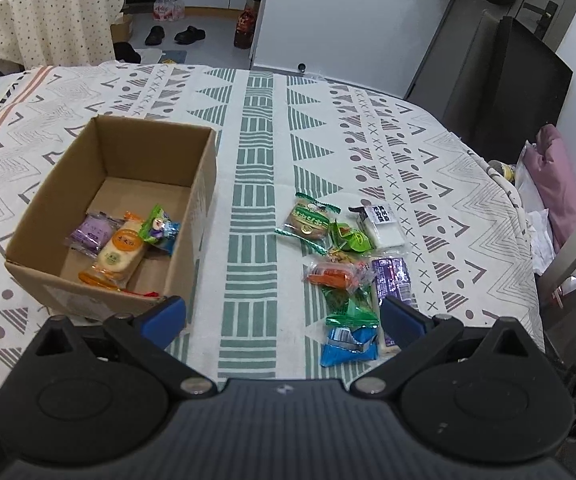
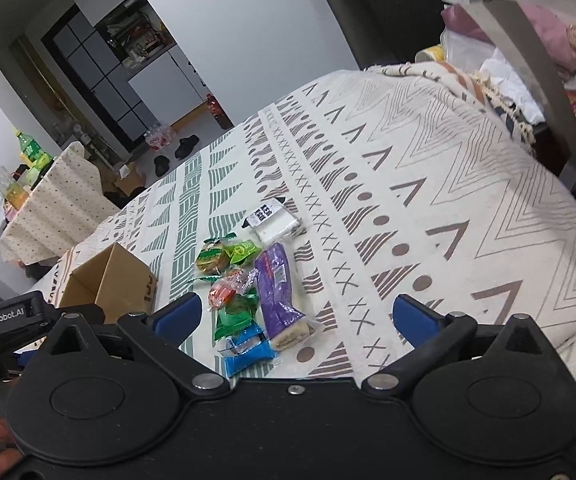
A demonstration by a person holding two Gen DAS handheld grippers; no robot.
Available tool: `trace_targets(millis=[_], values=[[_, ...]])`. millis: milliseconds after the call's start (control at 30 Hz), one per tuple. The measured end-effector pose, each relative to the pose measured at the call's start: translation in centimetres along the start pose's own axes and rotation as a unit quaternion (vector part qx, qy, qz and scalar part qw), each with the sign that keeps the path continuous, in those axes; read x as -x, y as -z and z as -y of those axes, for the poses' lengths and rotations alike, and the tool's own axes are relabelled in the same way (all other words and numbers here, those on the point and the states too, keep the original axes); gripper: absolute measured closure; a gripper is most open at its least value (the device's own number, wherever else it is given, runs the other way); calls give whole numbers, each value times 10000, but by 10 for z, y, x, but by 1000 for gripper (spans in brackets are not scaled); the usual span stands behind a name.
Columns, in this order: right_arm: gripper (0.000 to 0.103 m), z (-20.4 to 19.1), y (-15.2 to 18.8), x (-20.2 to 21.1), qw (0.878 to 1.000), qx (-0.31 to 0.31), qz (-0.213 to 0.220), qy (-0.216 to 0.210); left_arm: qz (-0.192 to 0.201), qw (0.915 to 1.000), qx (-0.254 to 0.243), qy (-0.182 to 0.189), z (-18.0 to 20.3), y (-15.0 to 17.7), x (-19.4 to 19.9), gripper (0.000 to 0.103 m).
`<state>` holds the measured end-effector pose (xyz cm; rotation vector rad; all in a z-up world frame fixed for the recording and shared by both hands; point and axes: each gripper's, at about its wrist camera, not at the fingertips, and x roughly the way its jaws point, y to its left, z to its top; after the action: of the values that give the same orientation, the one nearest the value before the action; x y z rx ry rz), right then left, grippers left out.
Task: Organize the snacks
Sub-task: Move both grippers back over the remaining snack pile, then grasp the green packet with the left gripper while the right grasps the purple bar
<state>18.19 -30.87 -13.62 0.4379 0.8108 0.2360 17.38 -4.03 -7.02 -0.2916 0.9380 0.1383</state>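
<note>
**Two empty grippers hover over loose snacks beside a half-filled box**

A cluster of wrapped snacks lies on a patterned tablecloth (image 1: pixel 256 208), at about 4 o'clock in the left wrist view. Nearest the camera is a blue packet (image 1: pixel 347 347), touching a green packet (image 1: pixel 349 310) just above it. An orange packet (image 1: pixel 337 274) and a long purple bar (image 1: pixel 392 280) lie side by side further up, and at the far end sit a green-edged cake (image 1: pixel 307 220) and a white packet (image 1: pixel 381 226).

At 9 o'clock from the cluster, well apart across a green striped band, stands an open cardboard box (image 1: pixel 204 184). It already holds a purple sweet (image 1: pixel 90 234), an orange-labelled biscuit pack (image 1: pixel 122 258) and a small colourful packet (image 1: pixel 160 230).

The left gripper (image 1: pixel 282 316) has its blue pads wide apart and holds nothing. The right gripper (image 2: pixel 295 314) is also spread fully, empty, with the blue packet and purple bar between its pads but below them, untouched.

Judgement: the next pick is probably the nearest packet. It is best to close on one wrapper only, since the packets touch and overlap. A soft foil wrapper may slip, so grip across its filled middle, lift clear, then release low inside the box.
</note>
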Motion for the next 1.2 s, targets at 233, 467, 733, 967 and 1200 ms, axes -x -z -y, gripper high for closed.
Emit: trace_targets(millis=[233,467,733,967,1200], values=[[7,6,1,-20,9995,-123,-198,-192,-104,9999,16,-50,6,3,-17,0],[18,12,2,-41,9984,-247,-381,-345,-264,9996,42,65,12,7,-41,1],[22,13,3,-66,9968,-223,-596,-479,-313,9992,34,267,23,5,-67,11],[32,17,3,-89,9949,-253,-814,-538,-654,9973,75,314,27,5,-100,34],[42,24,2,-104,9944,-310,-878,-506,-840,9957,73,384,37,4,-125,41]])
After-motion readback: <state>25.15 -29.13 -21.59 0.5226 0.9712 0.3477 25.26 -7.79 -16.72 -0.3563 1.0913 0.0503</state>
